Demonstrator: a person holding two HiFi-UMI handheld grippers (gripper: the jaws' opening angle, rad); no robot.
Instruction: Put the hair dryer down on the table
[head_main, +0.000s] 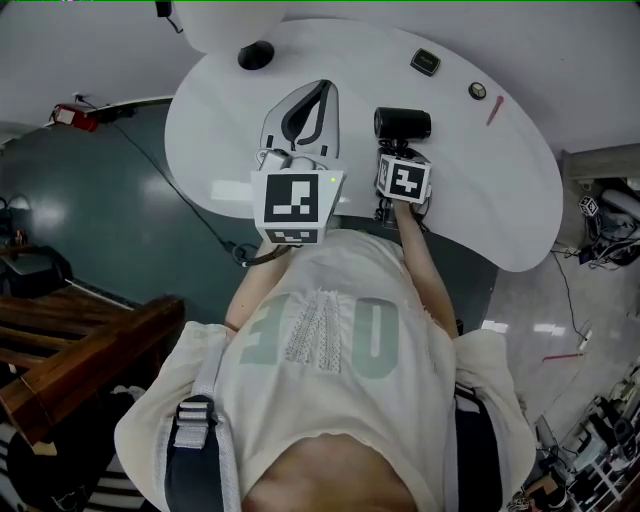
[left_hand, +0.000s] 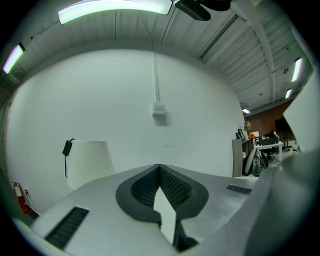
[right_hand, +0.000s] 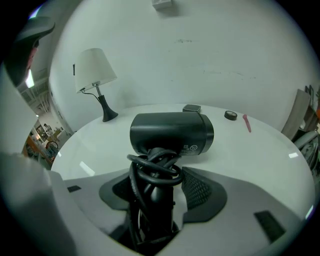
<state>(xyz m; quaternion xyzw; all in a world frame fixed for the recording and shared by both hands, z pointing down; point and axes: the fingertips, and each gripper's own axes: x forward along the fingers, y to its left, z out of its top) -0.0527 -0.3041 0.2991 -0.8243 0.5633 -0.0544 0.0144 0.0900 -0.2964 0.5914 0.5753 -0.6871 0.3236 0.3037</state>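
Observation:
The black hair dryer (head_main: 402, 124) is held over the white round table (head_main: 520, 180), to the right of its middle. My right gripper (head_main: 402, 152) is shut on its handle, which has the black cord (right_hand: 152, 167) wound round it. In the right gripper view the barrel (right_hand: 172, 134) lies crosswise above the jaws, and the gripper (right_hand: 157, 195) is partly hidden behind the handle. My left gripper (head_main: 322, 90) hangs beside it to the left, shut with nothing in it. In the left gripper view the gripper (left_hand: 160, 170) points up at the white wall, jaw tips meeting.
A lamp (right_hand: 95, 67) stands at the table's far left, its base (head_main: 256, 55) near the far edge. A small dark box (head_main: 425, 62), a round black object (head_main: 478, 91) and a pink pen (head_main: 495, 110) lie at the far right. Wooden furniture (head_main: 80, 350) stands left of the person.

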